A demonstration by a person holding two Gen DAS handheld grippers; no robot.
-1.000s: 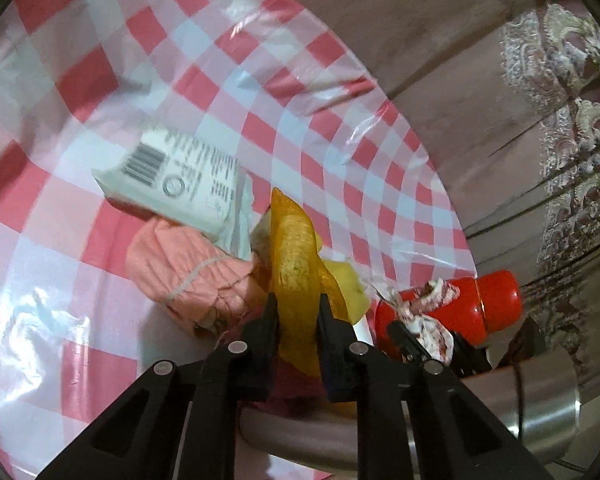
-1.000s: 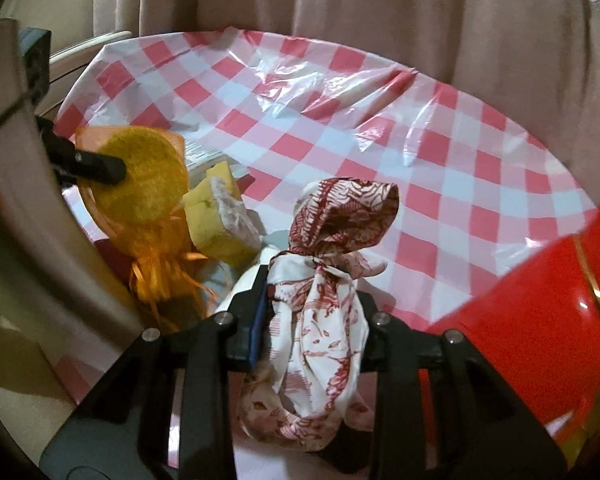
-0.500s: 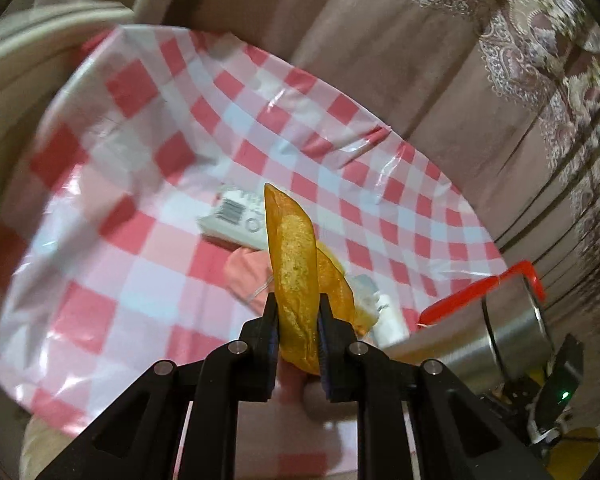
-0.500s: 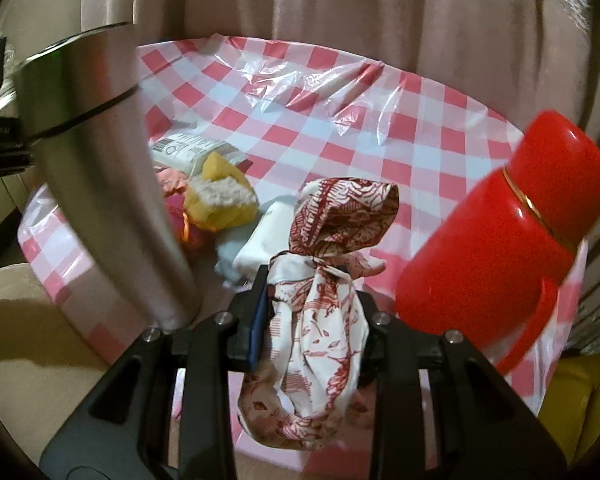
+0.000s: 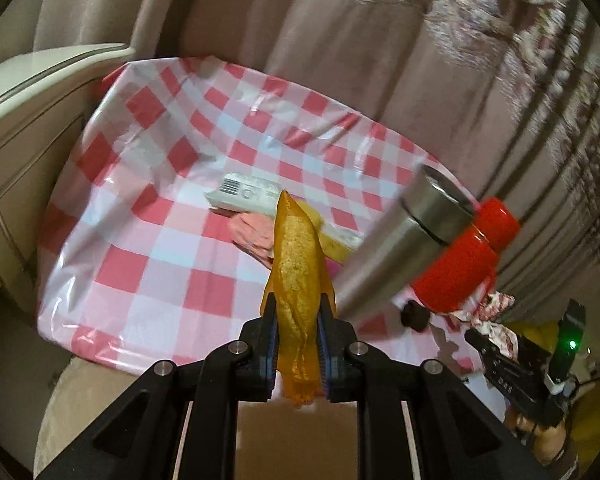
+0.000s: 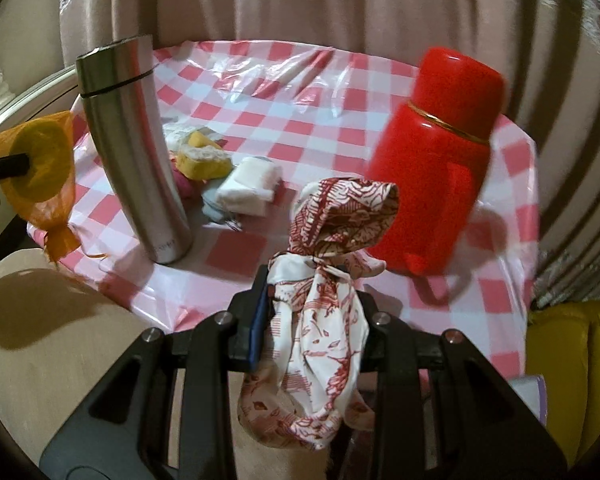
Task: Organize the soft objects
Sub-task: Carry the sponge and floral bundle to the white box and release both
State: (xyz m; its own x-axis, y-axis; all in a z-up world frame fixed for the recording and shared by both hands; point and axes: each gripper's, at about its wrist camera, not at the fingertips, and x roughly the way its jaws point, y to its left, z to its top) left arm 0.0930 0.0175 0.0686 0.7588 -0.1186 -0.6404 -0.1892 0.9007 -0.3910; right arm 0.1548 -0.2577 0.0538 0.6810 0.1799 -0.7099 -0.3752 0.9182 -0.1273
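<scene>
My left gripper (image 5: 298,320) is shut on an orange mesh pouch with a yellow sponge inside (image 5: 298,268), held in the air off the table's near edge; the pouch also shows in the right wrist view (image 6: 40,168). My right gripper (image 6: 314,300) is shut on a red-and-white patterned cloth bundle (image 6: 332,248), held above the table's front edge. On the red-checked tablecloth (image 6: 300,120) lie a yellow sponge (image 6: 204,158), a white folded cloth (image 6: 248,192), a pink cloth (image 5: 252,232) and a white wipes packet (image 5: 244,194).
A steel flask (image 6: 134,148) stands at the table's front left and a red thermos jug (image 6: 436,160) at the front right. Curtains hang behind the table. A cream cabinet (image 5: 28,112) stands at the left; a yellow seat (image 6: 572,380) at the right.
Both grippers have pulled back and up from the table with their loads still held. The flask and red jug now show in full in front of them.
</scene>
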